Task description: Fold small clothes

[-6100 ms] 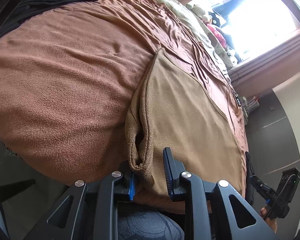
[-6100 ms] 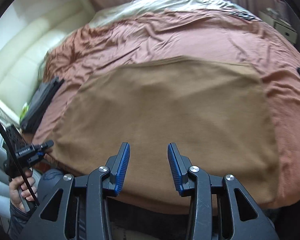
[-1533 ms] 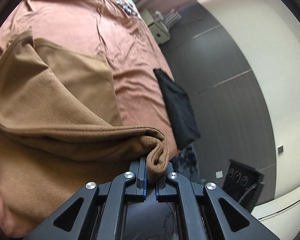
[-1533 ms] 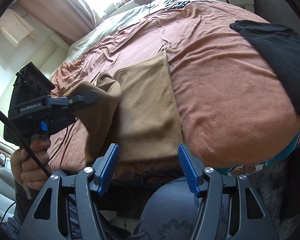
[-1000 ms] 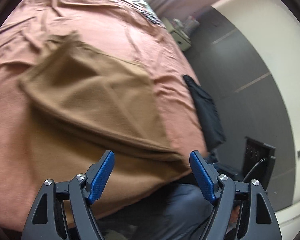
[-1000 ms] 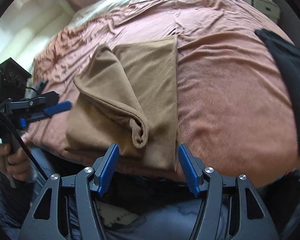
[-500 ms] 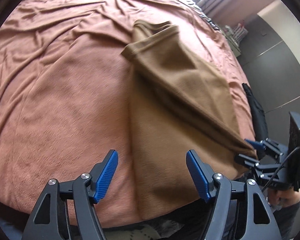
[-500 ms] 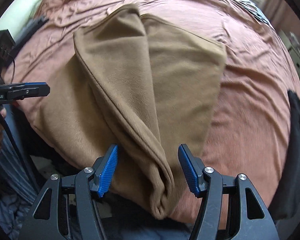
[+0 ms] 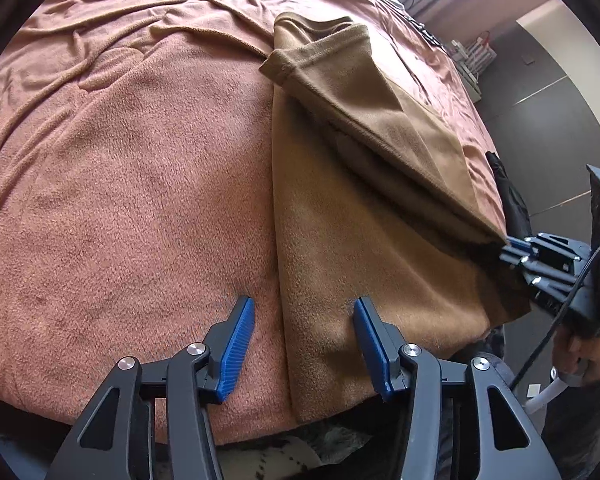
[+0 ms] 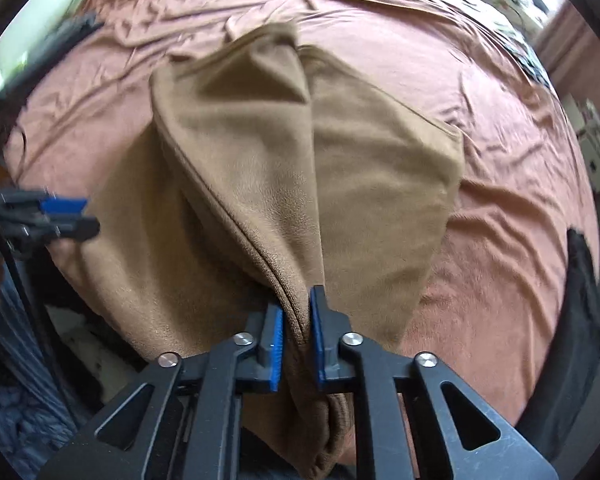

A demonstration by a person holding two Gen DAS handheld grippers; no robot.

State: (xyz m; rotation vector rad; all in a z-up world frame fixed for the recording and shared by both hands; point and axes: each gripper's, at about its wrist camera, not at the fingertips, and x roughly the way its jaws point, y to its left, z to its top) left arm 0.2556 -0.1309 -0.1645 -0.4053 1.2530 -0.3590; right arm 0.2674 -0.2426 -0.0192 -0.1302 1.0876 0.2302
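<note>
You are working over a bed [image 9: 120, 200] covered with a reddish-brown blanket, and the tan cloth [image 9: 340, 248] is lying on it near the front edge, partly folded, with one layer doubled over the rest. Your right gripper [image 10: 296, 332] is pinching a thick fold of the cloth between its blue pads, its jaws nearly together with the fabric bunched between them and hanging down below; in the left wrist view the same gripper [image 9: 512, 246] is showing at the right, holding the corner of the folded layer lifted off the layer beneath. Your left gripper [image 9: 300, 344] is hovering with its jaws spread wide and nothing between them, straddling the cloth's left edge, one pad over the bare blanket and the other over the cloth. In the right wrist view it [image 10: 66, 216] is sitting blurred at the left, beside the cloth. A black garment [image 10: 580, 292] is lying at the bed's right edge, apart from the cloth.
</note>
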